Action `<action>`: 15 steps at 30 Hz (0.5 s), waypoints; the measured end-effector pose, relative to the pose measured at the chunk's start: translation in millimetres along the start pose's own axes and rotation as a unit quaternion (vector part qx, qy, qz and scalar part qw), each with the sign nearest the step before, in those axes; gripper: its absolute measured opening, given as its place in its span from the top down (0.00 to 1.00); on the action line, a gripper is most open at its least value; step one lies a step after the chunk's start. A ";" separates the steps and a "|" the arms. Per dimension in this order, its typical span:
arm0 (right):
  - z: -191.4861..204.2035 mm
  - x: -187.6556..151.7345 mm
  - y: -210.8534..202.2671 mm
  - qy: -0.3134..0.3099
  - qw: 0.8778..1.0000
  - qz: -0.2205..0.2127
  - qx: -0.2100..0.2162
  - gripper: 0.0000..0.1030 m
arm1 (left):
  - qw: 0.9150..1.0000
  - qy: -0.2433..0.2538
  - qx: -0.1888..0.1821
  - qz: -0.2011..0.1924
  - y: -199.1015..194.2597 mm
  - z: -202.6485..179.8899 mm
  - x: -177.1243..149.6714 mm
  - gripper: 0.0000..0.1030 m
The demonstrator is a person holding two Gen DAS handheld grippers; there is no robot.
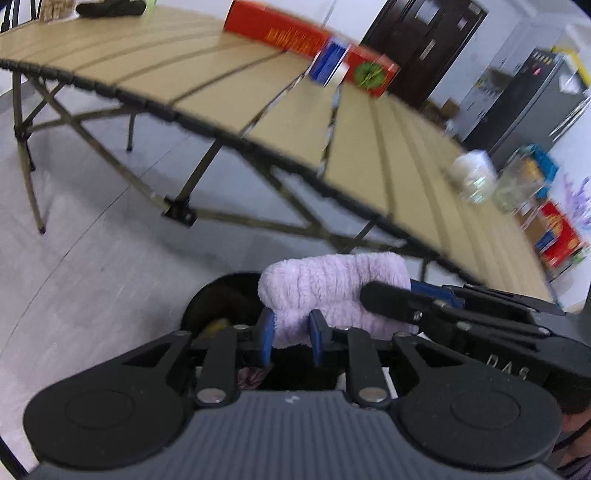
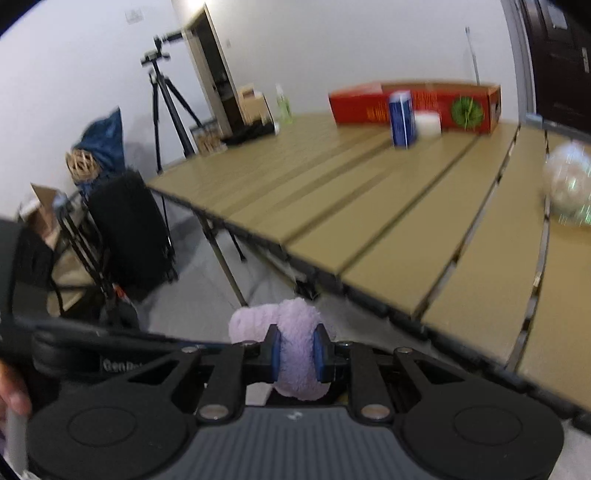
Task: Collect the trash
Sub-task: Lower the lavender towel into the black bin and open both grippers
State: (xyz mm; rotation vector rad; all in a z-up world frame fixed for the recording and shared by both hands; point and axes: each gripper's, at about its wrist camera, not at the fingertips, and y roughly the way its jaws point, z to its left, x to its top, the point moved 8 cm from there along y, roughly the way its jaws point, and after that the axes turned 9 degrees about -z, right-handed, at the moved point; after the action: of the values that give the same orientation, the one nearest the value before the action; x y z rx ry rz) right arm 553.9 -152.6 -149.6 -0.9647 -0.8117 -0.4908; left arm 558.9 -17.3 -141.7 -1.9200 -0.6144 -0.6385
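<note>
A fluffy lilac cloth (image 1: 332, 291) hangs in the air just off the table's near edge, with both grippers holding it. My left gripper (image 1: 291, 332) is shut on its lower left end, with the blue pads pressing into the pile. From the right, the right gripper (image 1: 384, 295) reaches in over the cloth's other end. In the right wrist view my right gripper (image 2: 297, 354) is shut on the lilac cloth (image 2: 295, 321), which bulges out above the pads. Below the cloth is a round black bin (image 1: 221, 302) with something yellowish inside. The left gripper's body (image 2: 122, 363) shows at the left.
The slatted tan folding table (image 1: 258, 110) carries a long red box (image 1: 280, 33), a blue can (image 1: 328, 61), a crumpled clear plastic ball (image 1: 472, 177) and more packets at the far right. A tripod (image 2: 162, 103) and a black case (image 2: 129, 229) stand on the floor left of the table.
</note>
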 end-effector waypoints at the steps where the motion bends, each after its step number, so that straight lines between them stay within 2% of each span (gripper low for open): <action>1: -0.8 -8.2 9.7 0.001 1.000 0.021 -0.004 0.76 | 1.000 0.008 0.012 0.010 6.1 3.1 -4.3 0.65; 2: -3.6 -18.6 19.8 0.003 0.999 0.047 -0.011 0.73 | 0.999 0.014 0.030 0.018 11.7 7.5 -8.5 0.61; 4: -9.6 -34.4 34.3 0.004 0.996 0.081 -0.033 0.58 | 0.997 0.025 0.069 0.031 19.4 18.3 -15.3 0.53; 5: -11.2 -40.0 38.0 0.000 0.995 0.094 -0.040 0.56 | 0.996 0.021 0.078 0.037 21.6 22.5 -16.6 0.52; 9: -19.4 -46.3 37.7 0.025 0.993 0.105 -0.045 0.56 | 0.996 0.005 0.083 0.025 12.9 29.6 -11.5 0.45; 15: -25.5 -37.3 24.8 0.024 0.994 0.088 -0.054 0.56 | 0.995 0.042 0.086 -0.019 3.6 14.0 4.0 0.28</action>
State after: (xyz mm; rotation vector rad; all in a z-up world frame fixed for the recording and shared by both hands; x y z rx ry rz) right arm 557.7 -161.6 -200.2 -1.1100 -0.6553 -0.4062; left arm 566.7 -5.4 -146.6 -1.7155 -0.6321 -0.6655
